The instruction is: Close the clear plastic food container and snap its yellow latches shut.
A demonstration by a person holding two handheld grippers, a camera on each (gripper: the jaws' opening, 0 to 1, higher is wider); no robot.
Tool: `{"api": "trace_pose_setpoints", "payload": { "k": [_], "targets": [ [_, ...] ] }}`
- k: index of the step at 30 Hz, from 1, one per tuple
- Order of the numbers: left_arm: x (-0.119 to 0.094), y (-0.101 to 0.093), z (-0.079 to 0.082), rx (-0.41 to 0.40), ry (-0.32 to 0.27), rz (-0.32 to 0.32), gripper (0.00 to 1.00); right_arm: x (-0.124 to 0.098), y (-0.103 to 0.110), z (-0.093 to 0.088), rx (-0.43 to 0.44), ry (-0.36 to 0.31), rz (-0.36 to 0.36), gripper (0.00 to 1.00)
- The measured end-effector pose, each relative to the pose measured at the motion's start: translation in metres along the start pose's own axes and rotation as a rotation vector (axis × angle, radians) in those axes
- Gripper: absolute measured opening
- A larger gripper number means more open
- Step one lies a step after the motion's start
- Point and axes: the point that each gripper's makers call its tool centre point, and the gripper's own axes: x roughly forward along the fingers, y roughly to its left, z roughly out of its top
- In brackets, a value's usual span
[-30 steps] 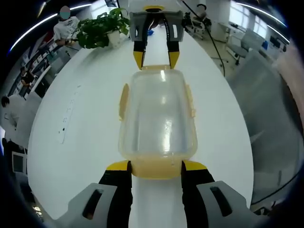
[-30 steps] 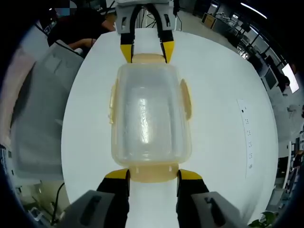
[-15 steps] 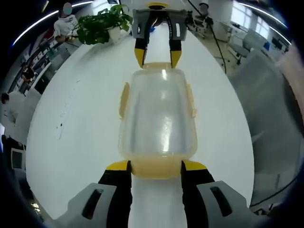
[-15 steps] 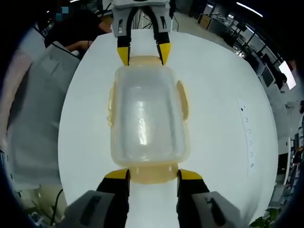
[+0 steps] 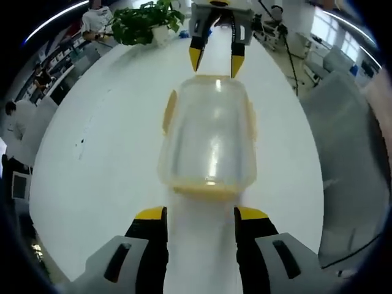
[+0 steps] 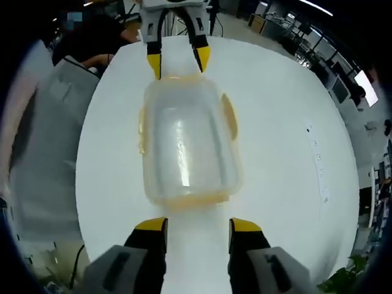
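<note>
The clear plastic container [image 5: 208,135] lies lengthwise on the white table [image 5: 92,184], lid on. Yellow side latches [image 5: 169,111] stick out from its long sides. A yellow band [image 5: 205,187] runs along its near end. My left gripper [image 5: 201,214] is open, a short gap back from that end, holding nothing. My right gripper [image 5: 215,61] stands open just past the far end. In the right gripper view the container [image 6: 187,147] lies ahead of the open right gripper [image 6: 198,225], and the left gripper [image 6: 177,61] is at the far end.
A potted plant [image 5: 147,21] stands at the table's far edge. A grey chair [image 5: 349,141] sits beside the table, and a person [image 6: 98,43] is behind it. A flush power strip [image 6: 318,165] lies in the tabletop.
Both grippers have drawn back from the container's ends. The end latches that lay between each pair of jaws now sit clear of them and look folded down.
</note>
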Motion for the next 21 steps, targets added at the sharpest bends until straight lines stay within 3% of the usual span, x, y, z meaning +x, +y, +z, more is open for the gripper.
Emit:
{"api": "trace_pose_setpoints", "payload": {
  "k": [5, 9, 14, 17, 21],
  "targets": [
    [-0.01, 0.007, 0.014, -0.159, -0.113, 0.022, 0.4, -0.007, -0.001, 0.006, 0.167, -0.112, 0.012, 0.36],
    [-0.012, 0.008, 0.014, -0.194, -0.119, 0.036, 0.4, -0.012, -0.003, 0.008, 0.245, -0.15, 0.007, 0.35],
    [-0.011, 0.01, 0.02, -0.275, -0.142, 0.071, 0.41, -0.014, -0.006, 0.02, 0.46, -0.252, 0.033, 0.31],
    [-0.005, 0.008, 0.02, -0.319, -0.139, 0.075, 0.41, -0.013, -0.005, 0.027, 0.534, -0.291, 0.052, 0.3],
    [0.001, 0.01, 0.021, -0.406, -0.164, 0.084, 0.41, -0.008, -0.004, 0.028, 0.58, -0.281, 0.057, 0.31]
  ]
}}
